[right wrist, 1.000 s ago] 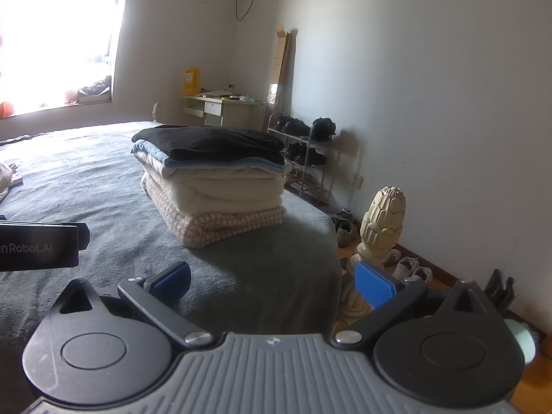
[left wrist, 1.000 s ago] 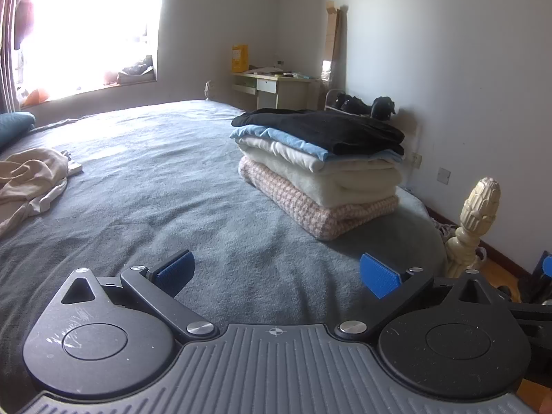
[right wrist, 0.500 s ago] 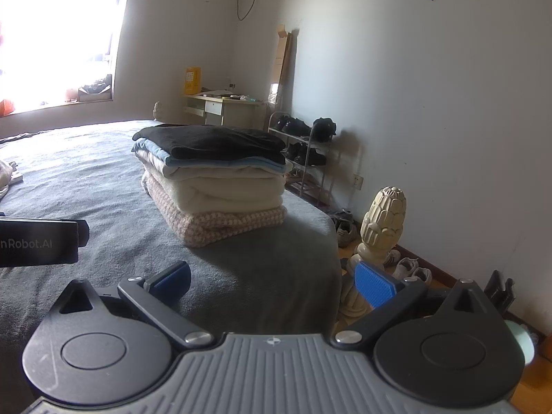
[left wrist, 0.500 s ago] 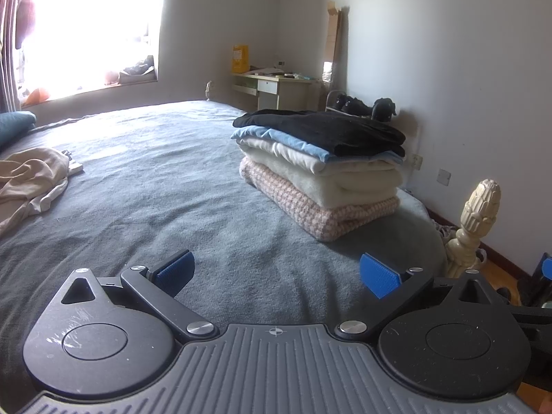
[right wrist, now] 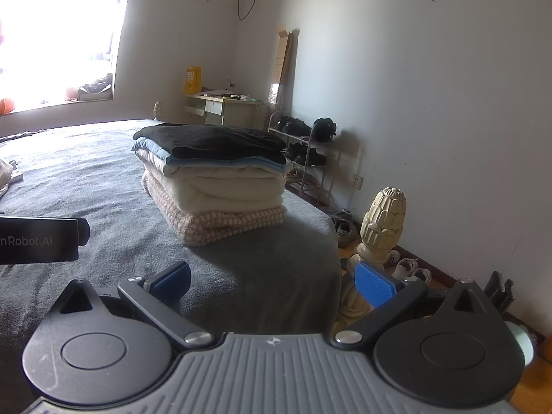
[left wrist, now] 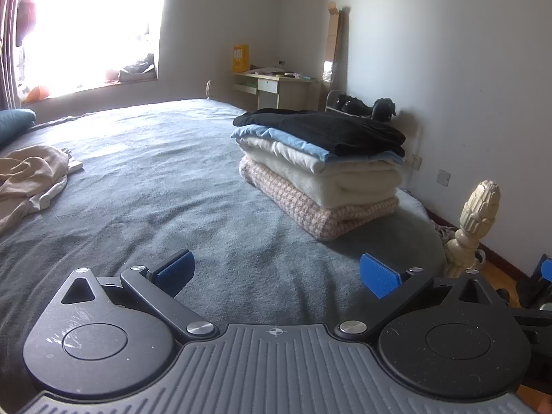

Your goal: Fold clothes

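- Left wrist view, far left: I see a crumpled beige garment [left wrist: 29, 176] lying unfolded on the grey bed [left wrist: 148, 186], near the left edge of the picture. A small white thing lies just beside it; I cannot tell what it is.
- Lower middle of this view: my left gripper [left wrist: 276, 274] hangs over the bed cover with its two blue pads [left wrist: 174, 270] wide apart. Nothing is between them; only the grey cover shows in the gap.
- Right of centre: the stack of folded clothes [left wrist: 321, 172] sits on the bed near its right edge. From the bottom it has a pink woven piece, a thick cream piece, a light blue piece and a black piece on top.
- Far right: a carved cream bedpost [left wrist: 477, 214] stands at the corner of the bed, beside the white wall.
- Right wrist view, left edge: the dark body of the left gripper [right wrist: 39, 239] comes into the picture, with white letters on it.
- Middle: the same stack of folded clothes [right wrist: 214, 186] is ahead of my right gripper [right wrist: 272, 281], well apart from it.
- My right gripper is also spread wide and grasps nothing; it is over the corner of the bed, with the bedpost [right wrist: 381, 220] behind its right pad.
- Behind, by the wall, stand a small desk [right wrist: 224, 108] and a shoe rack [right wrist: 303, 145].
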The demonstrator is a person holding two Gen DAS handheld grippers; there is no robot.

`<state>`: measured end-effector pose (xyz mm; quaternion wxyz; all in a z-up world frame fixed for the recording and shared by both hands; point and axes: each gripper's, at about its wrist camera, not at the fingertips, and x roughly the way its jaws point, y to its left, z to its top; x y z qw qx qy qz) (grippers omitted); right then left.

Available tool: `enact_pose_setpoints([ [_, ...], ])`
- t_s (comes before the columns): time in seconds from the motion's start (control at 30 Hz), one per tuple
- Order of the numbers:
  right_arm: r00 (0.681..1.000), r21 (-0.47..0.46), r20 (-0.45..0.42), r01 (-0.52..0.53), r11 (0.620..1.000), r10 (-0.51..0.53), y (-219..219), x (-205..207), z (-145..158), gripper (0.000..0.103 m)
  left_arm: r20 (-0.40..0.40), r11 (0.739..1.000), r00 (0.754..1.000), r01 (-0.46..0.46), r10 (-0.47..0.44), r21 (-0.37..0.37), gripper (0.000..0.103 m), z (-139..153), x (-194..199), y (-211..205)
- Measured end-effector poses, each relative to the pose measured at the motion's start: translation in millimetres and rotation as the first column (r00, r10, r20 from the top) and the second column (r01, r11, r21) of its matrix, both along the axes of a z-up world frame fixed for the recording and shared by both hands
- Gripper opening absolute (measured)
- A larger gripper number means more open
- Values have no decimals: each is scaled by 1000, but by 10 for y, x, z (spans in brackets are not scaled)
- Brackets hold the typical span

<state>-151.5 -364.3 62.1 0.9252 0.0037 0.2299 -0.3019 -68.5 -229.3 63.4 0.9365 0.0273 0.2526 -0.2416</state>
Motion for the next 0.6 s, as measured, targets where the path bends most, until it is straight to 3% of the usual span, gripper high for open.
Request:
enact_pose_setpoints([
  [0.6, 1000, -5, -3, -1, 1000, 1, 18, -6, -2, 103, -1, 1000, 1000, -2, 2, -4, 103, -3, 7, 6],
])
